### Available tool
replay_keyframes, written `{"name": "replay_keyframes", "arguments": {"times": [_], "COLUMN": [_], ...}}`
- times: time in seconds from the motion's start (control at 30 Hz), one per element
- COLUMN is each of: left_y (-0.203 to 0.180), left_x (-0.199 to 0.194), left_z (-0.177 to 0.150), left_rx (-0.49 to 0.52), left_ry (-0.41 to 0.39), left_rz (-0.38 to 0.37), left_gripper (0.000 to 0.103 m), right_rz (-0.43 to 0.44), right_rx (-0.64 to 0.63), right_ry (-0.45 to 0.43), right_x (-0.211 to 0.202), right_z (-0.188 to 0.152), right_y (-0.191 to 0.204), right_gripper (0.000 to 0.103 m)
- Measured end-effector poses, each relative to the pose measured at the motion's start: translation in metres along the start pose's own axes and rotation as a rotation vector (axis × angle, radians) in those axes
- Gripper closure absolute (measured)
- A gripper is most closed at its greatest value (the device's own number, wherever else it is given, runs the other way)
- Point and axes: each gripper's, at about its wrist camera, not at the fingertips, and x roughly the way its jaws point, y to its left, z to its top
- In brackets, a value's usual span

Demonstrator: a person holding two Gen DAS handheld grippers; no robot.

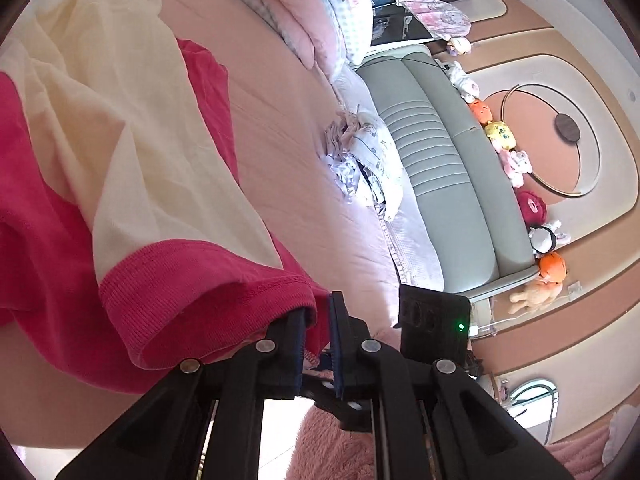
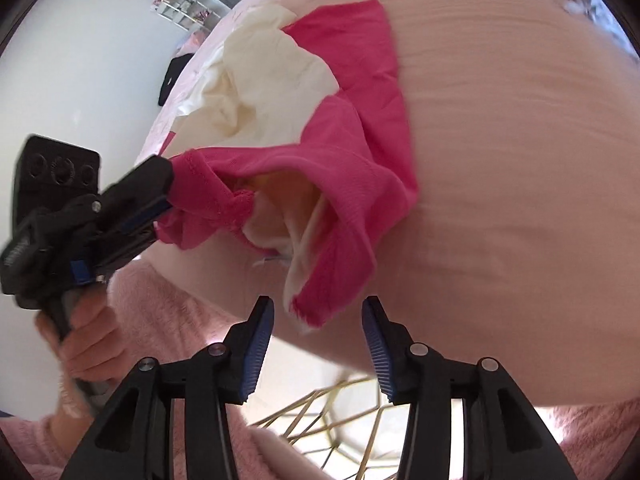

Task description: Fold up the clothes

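Garment: a crimson-pink and cream knit top [image 2: 340,148] lies crumpled on the pink bedsheet [image 2: 520,160], its ribbed pink hem bunched toward the near edge of the bed. It is not yet spread flat, so folding proper looks still ahead.

Hem corner, left side: one end of the ribbed pink band is drawn up off the sheet into a taut peak, because the left gripper [image 1: 318,322] is clamped on it. In the left wrist view the fabric is pinched between the blue pads, and in the right wrist view the cloth stretches from those jaws back to the pile.

Hem corner, right side: the other end [image 2: 316,312] hangs loose, cream lining showing at its frayed edge, just ahead of the right gripper [image 2: 318,322]. That gripper's jaws stand apart with nothing pressed between the pads; the corner sits near the gap, seemingly lined up for a pinch.

Likely purpose: holding both hem ends would let the top be lifted and shaken out flat. One end is secured; the other awaits a grip.

Person: a hand [image 2: 86,340] in a fluffy pink sleeve [image 2: 168,320] holds the left tool's handle.

Surroundings: a grey padded headboard [image 1: 440,168] with a row of plush toys [image 1: 516,160] along its top, plus a heap of pale printed laundry [image 1: 364,160], all well apart from the top.
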Motion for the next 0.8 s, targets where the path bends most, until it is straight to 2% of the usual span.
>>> {"name": "replay_keyframes", "arguments": {"times": [0.07, 0.1, 0.13, 0.23, 0.37, 0.43, 0.53, 0.6, 0.7, 0.77, 0.8], "left_y": [-0.004, -0.002, -0.003, 0.0, 0.003, 0.003, 0.002, 0.0, 0.002, 0.001, 0.002], "left_x": [0.014, 0.017, 0.022, 0.017, 0.013, 0.017, 0.037, 0.045, 0.051, 0.052, 0.05], "left_z": [0.004, 0.004, 0.004, 0.0, -0.008, -0.016, -0.03, -0.039, -0.045, -0.044, -0.043], "left_rx": [-0.001, 0.003, 0.007, 0.02, 0.048, 0.073, 0.142, 0.189, 0.167, 0.163, 0.137], "left_ry": [0.005, 0.009, 0.005, 0.0, 0.02, 0.068, 0.195, 0.234, 0.236, 0.203, 0.189], "left_rz": [0.023, 0.052, 0.074, 0.12, 0.174, 0.192, 0.313, 0.377, 0.327, 0.332, 0.302], "left_gripper": [0.094, 0.094, 0.094, 0.094, 0.093, 0.093, 0.093, 0.093, 0.093, 0.093, 0.092], "right_rz": [-0.025, -0.037, -0.048, -0.035, -0.011, 0.006, 0.024, 0.028, 0.026, 0.041, 0.057], "right_rx": [0.032, 0.041, 0.043, -0.024, 0.004, 0.029, 0.056, 0.069, 0.075, 0.077, 0.086], "right_ry": [-0.039, -0.053, -0.068, -0.109, -0.103, -0.082, -0.046, -0.028, -0.021, -0.021, -0.021], "right_x": [0.007, 0.007, 0.006, -0.01, -0.02, -0.02, -0.019, -0.02, -0.021, -0.023, -0.024], "right_z": [0.004, 0.006, 0.008, 0.007, 0.001, -0.001, -0.003, -0.005, -0.007, -0.009, -0.01], "right_y": [-0.001, -0.001, 0.0, 0.017, 0.017, 0.013, 0.008, 0.005, 0.004, 0.003, 0.002], "right_gripper": [0.059, 0.088, 0.092, 0.092, 0.092, 0.092, 0.091, 0.091, 0.091, 0.091, 0.091]}}
